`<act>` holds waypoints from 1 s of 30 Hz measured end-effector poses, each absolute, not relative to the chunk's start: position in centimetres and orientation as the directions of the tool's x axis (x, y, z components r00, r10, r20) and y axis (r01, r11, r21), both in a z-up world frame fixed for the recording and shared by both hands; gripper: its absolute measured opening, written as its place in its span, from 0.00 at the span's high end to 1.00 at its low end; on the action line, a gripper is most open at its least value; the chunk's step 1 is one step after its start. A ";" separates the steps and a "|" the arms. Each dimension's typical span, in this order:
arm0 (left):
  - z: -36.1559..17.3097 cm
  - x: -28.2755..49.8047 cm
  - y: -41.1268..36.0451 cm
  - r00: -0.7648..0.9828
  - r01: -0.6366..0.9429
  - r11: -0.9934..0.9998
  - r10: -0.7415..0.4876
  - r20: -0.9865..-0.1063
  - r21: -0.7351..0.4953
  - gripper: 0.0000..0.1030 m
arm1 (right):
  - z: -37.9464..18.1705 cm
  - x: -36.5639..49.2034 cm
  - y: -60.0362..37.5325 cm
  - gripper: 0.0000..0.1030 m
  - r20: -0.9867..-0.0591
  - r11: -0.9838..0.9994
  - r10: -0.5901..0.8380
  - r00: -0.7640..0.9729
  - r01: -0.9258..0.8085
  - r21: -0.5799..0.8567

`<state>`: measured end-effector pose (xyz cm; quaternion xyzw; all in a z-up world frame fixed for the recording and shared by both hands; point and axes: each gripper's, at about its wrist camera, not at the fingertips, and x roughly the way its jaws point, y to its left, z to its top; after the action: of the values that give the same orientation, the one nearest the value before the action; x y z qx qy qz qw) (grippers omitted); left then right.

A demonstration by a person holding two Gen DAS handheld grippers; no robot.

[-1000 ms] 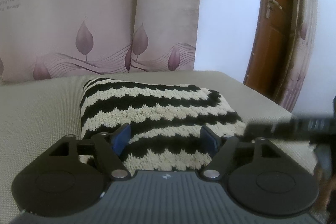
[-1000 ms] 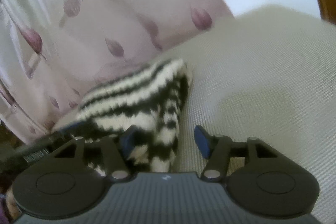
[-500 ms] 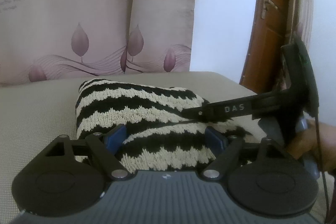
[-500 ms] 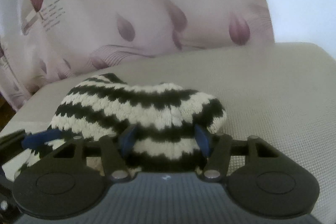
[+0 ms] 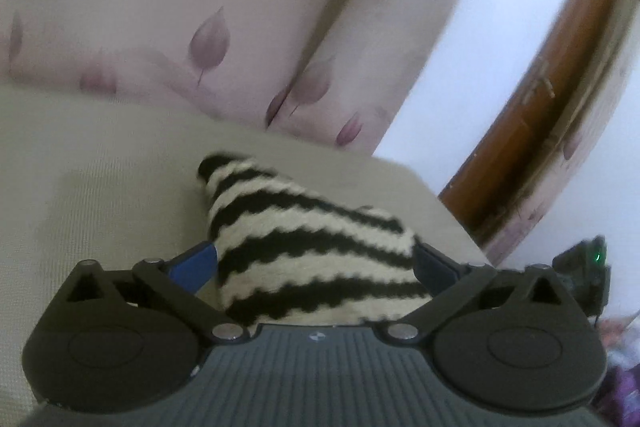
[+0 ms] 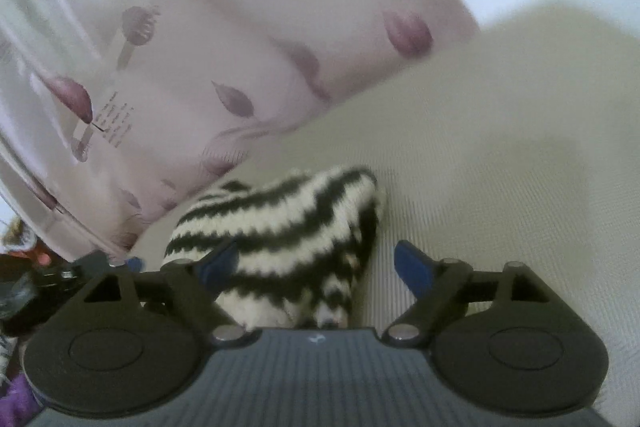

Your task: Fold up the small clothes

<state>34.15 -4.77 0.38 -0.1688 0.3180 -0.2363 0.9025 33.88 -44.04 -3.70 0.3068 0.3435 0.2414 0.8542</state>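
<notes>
Your left gripper [image 5: 314, 263] has just been opening, jaws wide around the folded striped knit [image 5: 308, 251]. Your right gripper [image 6: 316, 263], also just opening, grips nothing; knit lies between, on beige surface [image 6: 500, 147].

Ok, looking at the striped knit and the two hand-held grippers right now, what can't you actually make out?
- Striped knit, left wrist view: its near edge is hidden behind the left hand-held gripper body.
- Same knit, right wrist view: the right hand-held gripper covers its near end, so the fold cannot be checked.
- Curtain print, right wrist view: too blurred to read.
- Dark object with a green light, left wrist view: cut off by the edge and blurred.
</notes>
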 end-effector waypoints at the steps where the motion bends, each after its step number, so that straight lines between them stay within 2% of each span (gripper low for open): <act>1: -0.4 35.2 -4.2 0.649 0.312 0.808 -0.566 -0.509 -0.500 0.00 | -4.2 34.1 -44.1 0.16 -0.444 0.684 0.637 0.630 -0.196 0.703; 8: -4.9 38.8 -3.3 0.496 0.318 0.663 -0.725 -0.477 -0.677 0.00 | -6.8 35.9 -43.4 0.11 -0.413 0.589 0.734 0.539 -0.202 0.783; 12: -6.8 40.4 -3.6 0.442 0.295 0.610 -0.770 -0.461 -0.736 0.01 | -7.0 36.7 -42.7 0.11 -0.393 0.557 0.782 0.484 -0.261 0.788; 19: -7.2 41.6 -4.8 0.410 0.357 0.600 -0.789 -0.458 -0.716 0.02 | -6.7 38.0 -40.9 0.09 -0.373 0.547 0.815 0.443 -0.375 0.749; 20: -7.2 41.5 -5.0 0.414 0.360 0.609 -0.783 -0.464 -0.707 0.04 | -6.7 38.2 -40.6 0.09 -0.370 0.543 0.820 0.437 -0.386 0.746; 23: -7.3 41.2 -5.4 0.442 0.375 0.634 -0.764 -0.471 -0.676 0.18 | -6.6 38.2 -39.3 0.11 -0.379 0.555 0.818 0.432 -0.422 0.717; 26: -7.7 41.0 -5.0 0.465 0.375 0.633 -0.761 -0.453 -0.678 0.30 | -6.8 38.0 -38.8 0.28 -0.382 0.547 0.824 0.418 -0.414 0.727; 30: -7.5 40.4 -5.0 0.486 0.370 0.649 -0.745 -0.457 -0.665 0.32 | -7.0 37.6 -39.0 0.34 -0.369 0.543 0.819 0.439 -0.385 0.746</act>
<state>40.45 -5.02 -7.50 -0.2478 0.3783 -0.3378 0.8255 37.64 -38.98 -6.95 0.2926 0.3710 0.3782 0.7961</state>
